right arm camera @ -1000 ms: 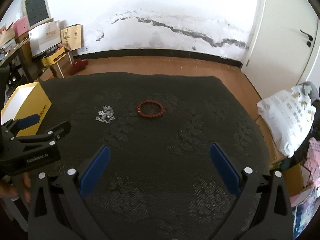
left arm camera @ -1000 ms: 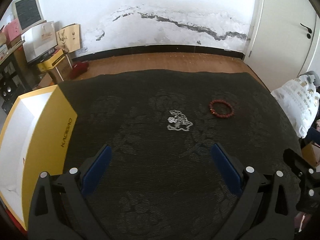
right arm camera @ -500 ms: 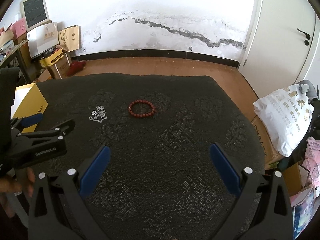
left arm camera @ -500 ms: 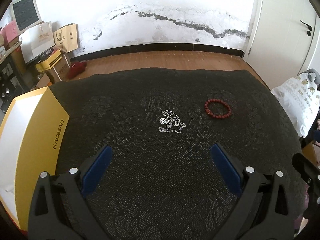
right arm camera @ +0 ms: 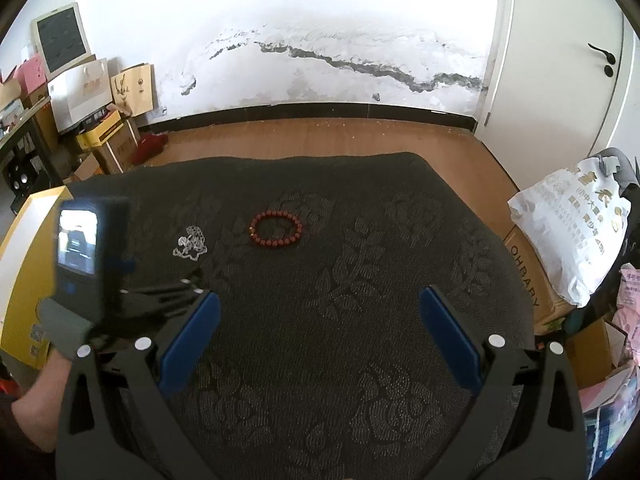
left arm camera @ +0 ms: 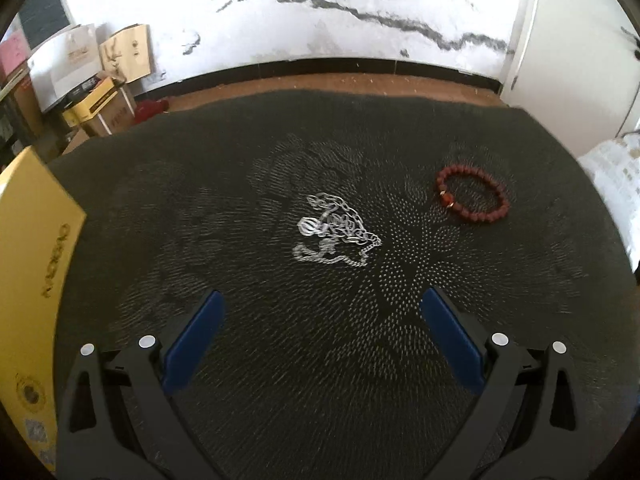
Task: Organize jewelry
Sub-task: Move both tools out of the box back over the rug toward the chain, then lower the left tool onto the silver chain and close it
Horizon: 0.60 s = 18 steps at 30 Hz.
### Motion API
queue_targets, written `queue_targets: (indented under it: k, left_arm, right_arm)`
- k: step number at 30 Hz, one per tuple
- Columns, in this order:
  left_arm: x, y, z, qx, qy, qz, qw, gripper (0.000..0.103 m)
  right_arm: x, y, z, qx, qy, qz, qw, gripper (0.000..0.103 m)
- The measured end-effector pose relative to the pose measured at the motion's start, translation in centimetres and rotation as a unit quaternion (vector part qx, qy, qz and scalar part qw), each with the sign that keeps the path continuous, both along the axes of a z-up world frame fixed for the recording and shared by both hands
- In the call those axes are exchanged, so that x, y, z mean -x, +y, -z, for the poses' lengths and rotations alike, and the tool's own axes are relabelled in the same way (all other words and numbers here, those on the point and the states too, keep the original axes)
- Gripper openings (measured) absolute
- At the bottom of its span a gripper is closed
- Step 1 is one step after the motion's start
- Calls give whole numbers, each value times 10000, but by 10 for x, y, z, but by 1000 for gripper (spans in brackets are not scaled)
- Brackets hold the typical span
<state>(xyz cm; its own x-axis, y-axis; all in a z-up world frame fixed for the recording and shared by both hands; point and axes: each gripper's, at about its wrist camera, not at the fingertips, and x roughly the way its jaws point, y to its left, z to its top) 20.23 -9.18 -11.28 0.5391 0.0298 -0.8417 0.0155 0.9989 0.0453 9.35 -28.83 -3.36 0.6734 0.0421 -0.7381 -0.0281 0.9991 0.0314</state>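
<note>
A: Going left to right, what lies on the dark cloth (left arm camera: 400, 360)?

B: The yellow box (left arm camera: 36, 280) sits at nine o'clock from the left gripper (left arm camera: 320, 320). The silver chain (left arm camera: 336, 232), a tangled heap stretched roughly side to side, lies at twelve o'clock, near its spread, empty jaws. The red bead bracelet (left arm camera: 474, 196) lies flat at about one o'clock, farther off.

A: And the right gripper (right arm camera: 318, 320)?

B: Also wide open, holding nothing. Its bracelet (right arm camera: 276, 228) sits at eleven o'clock, the chain (right arm camera: 191, 242) at ten. I judge the left one nearer the chain.
</note>
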Motion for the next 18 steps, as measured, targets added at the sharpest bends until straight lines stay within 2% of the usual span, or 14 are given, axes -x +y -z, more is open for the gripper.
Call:
queue_targets:
  k: [3,6,15,16,18]
  left_arm:
    - [-13,-7,14,-94,71,24,9999,97]
    - [-21,-5,15,65,-37,-119,9999,97]
    - [-37,-6,15,72,-128,-415,9990,97]
    - [-40,-5,14,70,-126,-414,9990,95]
    - [-40,-5,12,41,-186,-419,9989,83]
  right_arm:
    - [-2,-2,-1,-68,-21,-11,10000,96]
    - [-5,-3,-2,-117,-32,-25,9999,96]
    - [-15,-11,-3,-297,-32,30,9996,96]
    - [-16,-12,-3,-320,-28,42,9995,96]
    - [-17,-14,-3,-364,-20,74,9993,96]
